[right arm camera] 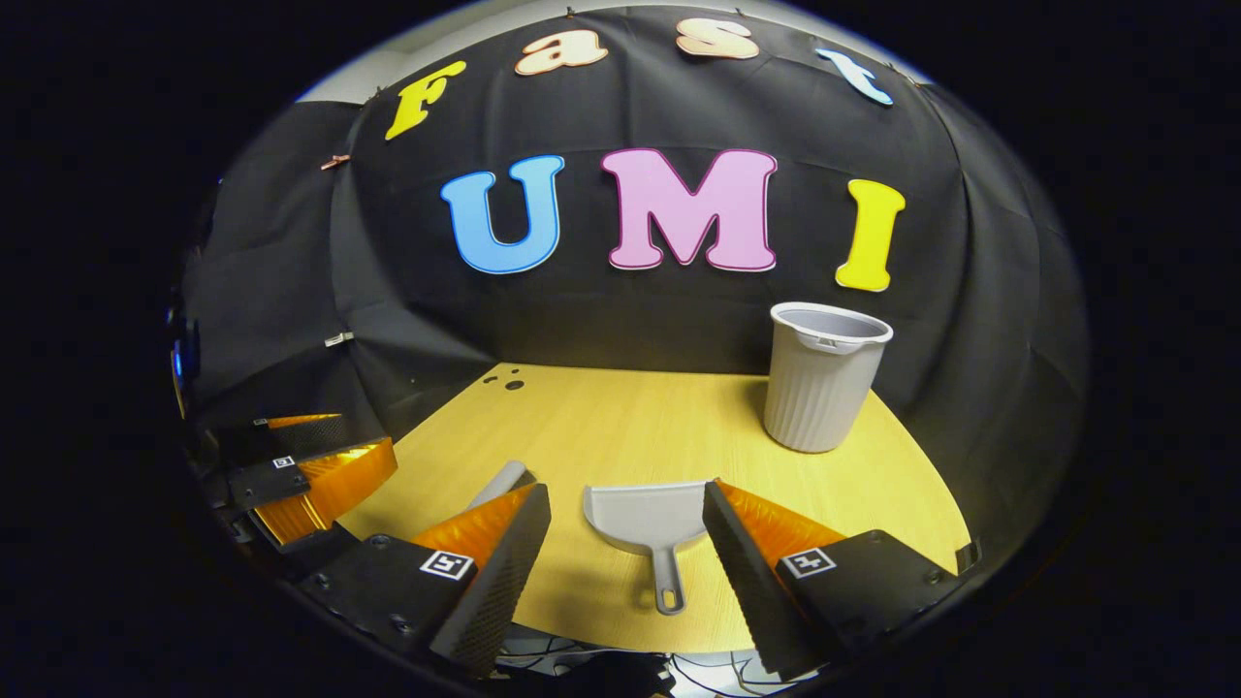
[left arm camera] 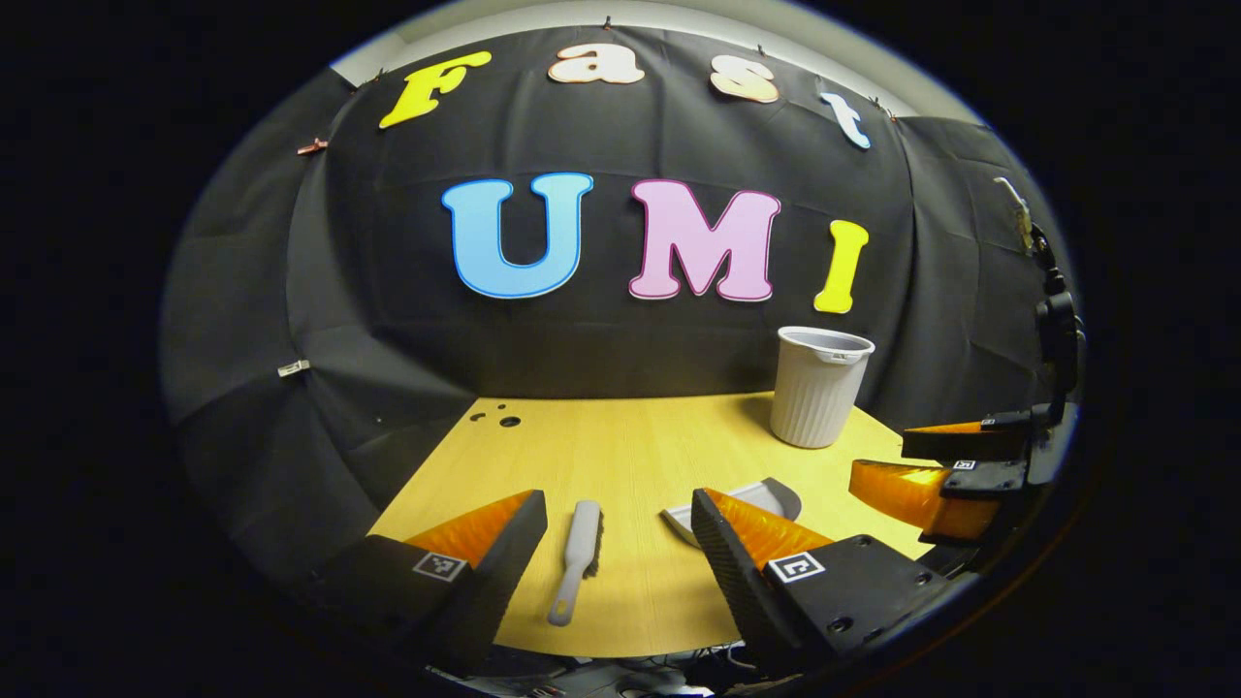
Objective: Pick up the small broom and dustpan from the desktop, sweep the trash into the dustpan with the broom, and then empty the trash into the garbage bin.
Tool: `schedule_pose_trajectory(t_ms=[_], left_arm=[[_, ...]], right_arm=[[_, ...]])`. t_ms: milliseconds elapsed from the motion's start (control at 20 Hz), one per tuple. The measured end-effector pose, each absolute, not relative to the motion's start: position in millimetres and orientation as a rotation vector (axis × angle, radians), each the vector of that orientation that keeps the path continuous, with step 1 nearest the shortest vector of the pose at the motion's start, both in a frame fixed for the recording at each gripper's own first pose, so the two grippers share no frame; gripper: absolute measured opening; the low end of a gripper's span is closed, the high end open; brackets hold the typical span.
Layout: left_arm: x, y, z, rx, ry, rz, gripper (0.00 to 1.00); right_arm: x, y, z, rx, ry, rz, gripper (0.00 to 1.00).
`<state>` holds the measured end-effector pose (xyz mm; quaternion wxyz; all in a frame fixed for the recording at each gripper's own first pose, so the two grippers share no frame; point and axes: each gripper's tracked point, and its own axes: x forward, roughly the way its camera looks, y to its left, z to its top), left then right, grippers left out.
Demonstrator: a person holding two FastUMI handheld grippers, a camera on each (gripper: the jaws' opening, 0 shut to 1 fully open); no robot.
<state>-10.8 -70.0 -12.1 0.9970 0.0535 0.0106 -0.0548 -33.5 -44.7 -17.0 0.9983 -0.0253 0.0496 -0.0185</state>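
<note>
A small grey broom (left arm camera: 577, 557) lies flat on the wooden desktop (left arm camera: 630, 446), handle toward me, between the spread fingers of my left gripper (left arm camera: 619, 509), which is open and hovers above it. The grey dustpan (right arm camera: 648, 519) lies flat with its handle toward me, between the fingers of my open right gripper (right arm camera: 625, 494). In the left gripper view the dustpan (left arm camera: 766, 496) is partly hidden behind a finger, and the right gripper (left arm camera: 916, 463) shows at the far right, open. The broom's end (right arm camera: 499, 482) peeks out behind a finger in the right gripper view.
A ribbed grey garbage bin (right arm camera: 822, 378) stands upright at the back right of the desktop (right arm camera: 630, 427). A few small dark spots (left arm camera: 504, 420) mark the back left corner. The left gripper (right arm camera: 339, 448) shows at the left edge of the right gripper view.
</note>
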Motion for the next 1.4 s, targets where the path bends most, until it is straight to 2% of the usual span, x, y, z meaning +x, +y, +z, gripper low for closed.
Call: schedule_pose_trajectory(t_ms=[500, 1400], left_arm=[[-10, -76, -35, 0.109, 0.093, -0.141, 0.97], [-7, -36, -53, 0.099, 0.097, -0.090, 0.97]], right_arm=[[-34, -44, -30, -0.012, 0.138, -0.034, 0.99], [-19, -19, -34, -0.061, 0.203, -0.004, 0.99]])
